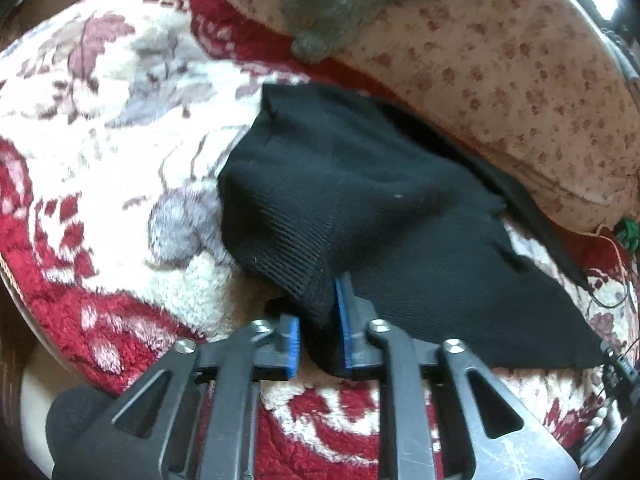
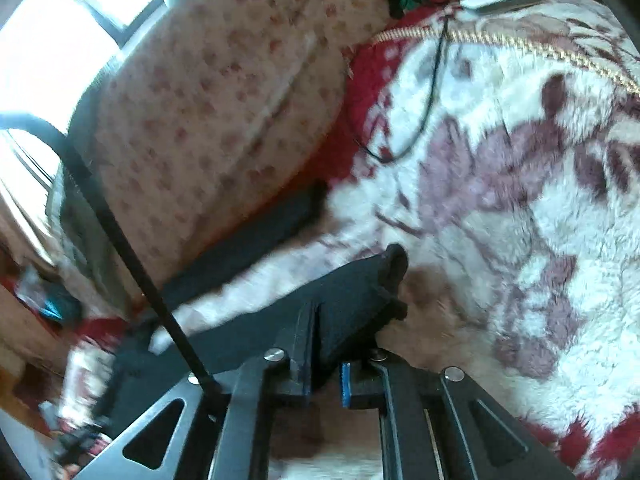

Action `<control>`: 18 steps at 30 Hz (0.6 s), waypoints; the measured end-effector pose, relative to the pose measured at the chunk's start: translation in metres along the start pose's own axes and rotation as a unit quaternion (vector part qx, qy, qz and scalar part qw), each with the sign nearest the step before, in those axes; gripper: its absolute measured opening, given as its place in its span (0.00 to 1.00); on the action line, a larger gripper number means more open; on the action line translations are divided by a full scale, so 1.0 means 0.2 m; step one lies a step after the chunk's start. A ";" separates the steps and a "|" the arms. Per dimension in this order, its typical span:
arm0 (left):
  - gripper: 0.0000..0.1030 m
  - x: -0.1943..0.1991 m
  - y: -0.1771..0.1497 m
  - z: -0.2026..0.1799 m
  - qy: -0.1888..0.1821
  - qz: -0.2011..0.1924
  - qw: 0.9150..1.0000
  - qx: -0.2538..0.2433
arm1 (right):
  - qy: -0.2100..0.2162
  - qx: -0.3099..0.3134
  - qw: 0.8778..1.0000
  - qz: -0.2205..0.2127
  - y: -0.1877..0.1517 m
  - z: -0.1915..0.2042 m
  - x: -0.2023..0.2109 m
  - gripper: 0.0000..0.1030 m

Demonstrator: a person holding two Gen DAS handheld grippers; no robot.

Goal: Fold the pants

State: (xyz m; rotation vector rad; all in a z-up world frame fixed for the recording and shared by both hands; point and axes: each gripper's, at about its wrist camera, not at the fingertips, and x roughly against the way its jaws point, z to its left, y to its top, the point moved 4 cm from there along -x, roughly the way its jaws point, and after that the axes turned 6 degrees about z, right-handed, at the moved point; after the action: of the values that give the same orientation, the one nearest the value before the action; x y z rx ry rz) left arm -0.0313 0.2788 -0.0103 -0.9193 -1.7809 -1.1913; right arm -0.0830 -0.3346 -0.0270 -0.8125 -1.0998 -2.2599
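Both tongs, left [image 1: 318, 334] and right [image 2: 326, 376], pinching pants [image 1: 360, 208]: keep taut, level, then lay onto blanket [image 1: 120, 128] evenly.

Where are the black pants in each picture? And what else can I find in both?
Left wrist view: the black pants fill the middle, spread over the red and white blanket, with a ribbed edge pinched in the left hand-held gripper.
Right wrist view: the black pants sit low in the middle, pinched in the right hand-held gripper.
Shared landmark: the pink spotted cushion, at upper right there, upper left here.
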 end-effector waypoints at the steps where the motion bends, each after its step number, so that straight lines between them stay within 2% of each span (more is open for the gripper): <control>1: 0.29 -0.01 -0.01 0.01 0.004 0.004 1.000 0.004 | -0.021 0.002 1.000 0.014 -0.01 -0.02 -0.03 0.20; 2: 0.35 0.01 -0.02 0.03 0.004 0.003 1.000 0.005 | -0.044 0.005 0.999 0.029 -0.02 -0.03 -0.05 0.26; 4: 0.36 0.03 -0.04 0.05 -0.001 0.004 1.000 -0.002 | -0.071 0.012 0.997 0.039 -0.03 -0.06 -0.04 0.27; 6: 0.46 0.07 -0.07 0.09 -0.001 0.010 1.000 -0.009 | -0.094 0.012 0.995 0.028 -0.02 -0.09 0.02 0.28; 10: 0.47 0.16 -0.08 0.18 0.016 0.008 1.000 -0.001 | -0.122 0.027 0.992 -0.015 0.06 -0.06 0.18 0.29; 12: 0.47 0.20 -0.06 0.23 0.051 -0.007 0.999 0.003 | -0.110 0.043 0.992 -0.034 0.10 0.03 0.24 0.29; 13: 0.47 0.22 -0.04 0.25 0.055 -0.016 0.998 0.005 | -0.091 0.059 0.993 -0.040 0.11 0.11 0.25 0.29; 15: 0.47 0.25 0.00 0.29 0.045 -0.026 0.999 0.014 | -0.038 0.104 0.993 -0.033 0.11 0.30 0.23 0.32; 18: 0.47 0.25 0.05 0.30 0.039 -0.032 0.998 0.024 | 0.032 0.162 0.986 -0.011 0.06 0.58 0.13 0.32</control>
State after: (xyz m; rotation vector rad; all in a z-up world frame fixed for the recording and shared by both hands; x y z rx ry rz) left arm -0.0569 0.3456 0.0230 -0.7824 -1.7806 -1.2033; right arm -0.0588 -0.2510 0.0562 -0.5917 -1.4021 -2.0339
